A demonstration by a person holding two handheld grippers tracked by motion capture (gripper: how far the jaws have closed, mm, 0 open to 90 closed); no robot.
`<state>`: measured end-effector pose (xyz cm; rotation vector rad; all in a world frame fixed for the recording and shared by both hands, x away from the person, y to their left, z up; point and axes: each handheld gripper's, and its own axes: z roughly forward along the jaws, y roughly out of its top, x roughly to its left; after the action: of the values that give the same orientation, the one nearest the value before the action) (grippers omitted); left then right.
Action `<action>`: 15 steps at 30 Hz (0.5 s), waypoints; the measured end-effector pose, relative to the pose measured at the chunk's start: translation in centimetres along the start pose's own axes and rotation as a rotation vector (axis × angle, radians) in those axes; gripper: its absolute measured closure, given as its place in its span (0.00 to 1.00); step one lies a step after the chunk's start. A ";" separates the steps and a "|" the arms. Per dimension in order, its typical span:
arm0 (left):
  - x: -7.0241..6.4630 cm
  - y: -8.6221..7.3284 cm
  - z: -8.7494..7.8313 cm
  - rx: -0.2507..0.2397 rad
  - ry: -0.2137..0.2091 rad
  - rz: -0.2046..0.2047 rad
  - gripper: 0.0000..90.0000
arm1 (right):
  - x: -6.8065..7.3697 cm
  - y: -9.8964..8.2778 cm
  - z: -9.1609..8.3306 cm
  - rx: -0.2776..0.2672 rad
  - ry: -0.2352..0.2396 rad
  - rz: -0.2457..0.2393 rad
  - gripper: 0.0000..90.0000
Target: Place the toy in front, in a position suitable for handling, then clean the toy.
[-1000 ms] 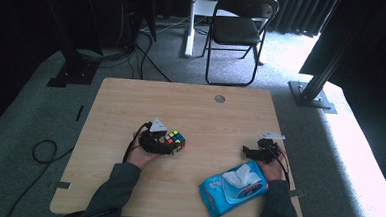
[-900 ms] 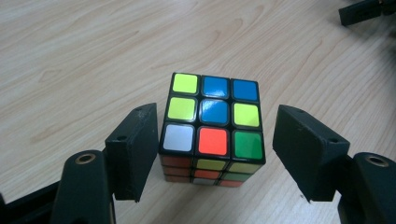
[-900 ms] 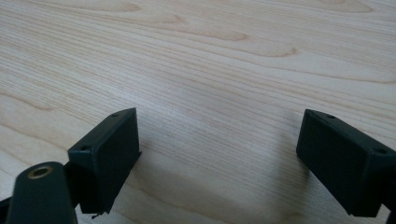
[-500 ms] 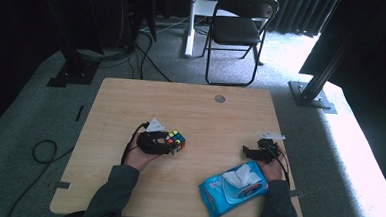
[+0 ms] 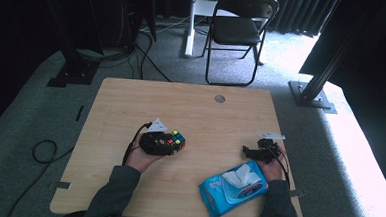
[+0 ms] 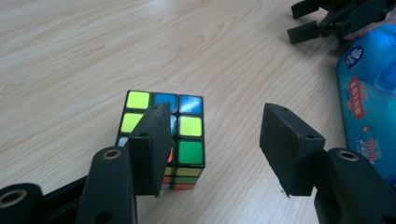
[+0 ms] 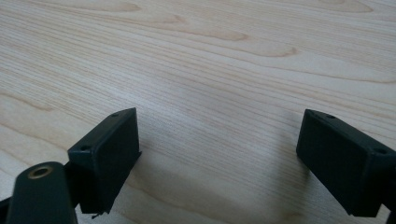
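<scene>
Bright daylight from right, dark surroundings, soft focus

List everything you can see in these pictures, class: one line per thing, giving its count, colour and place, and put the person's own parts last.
Puzzle cube: one, multicoloured, on the table at the left gripper's jaws.
Wipes pack: one, blue with a white wipe sticking out, near the table's front edge by the right hand.
Table: one, light wood with a round hole near its far edge.
Folding chair: one, black, on the carpet beyond the table.
Cables: several, black, on the grey carpet left of the table.
Left gripper: one, black; its jaws have just been closing and stand apart, one jaw in front of the cube.
Right gripper: one, black, jaws wide over bare wood.
Hands and sleeves: two, dark sleeves, entering from the bottom.
</scene>
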<state>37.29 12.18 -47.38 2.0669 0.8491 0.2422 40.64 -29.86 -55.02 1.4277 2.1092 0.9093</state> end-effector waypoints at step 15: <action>-1.6 0.6 0.6 -0.005 -0.055 0.036 0.47 | 0.0 0.0 0.0 0.000 0.000 0.000 0.14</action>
<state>36.65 10.51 -47.12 2.0761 0.7786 0.2060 40.64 -29.86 -55.02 1.4274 2.1093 0.9095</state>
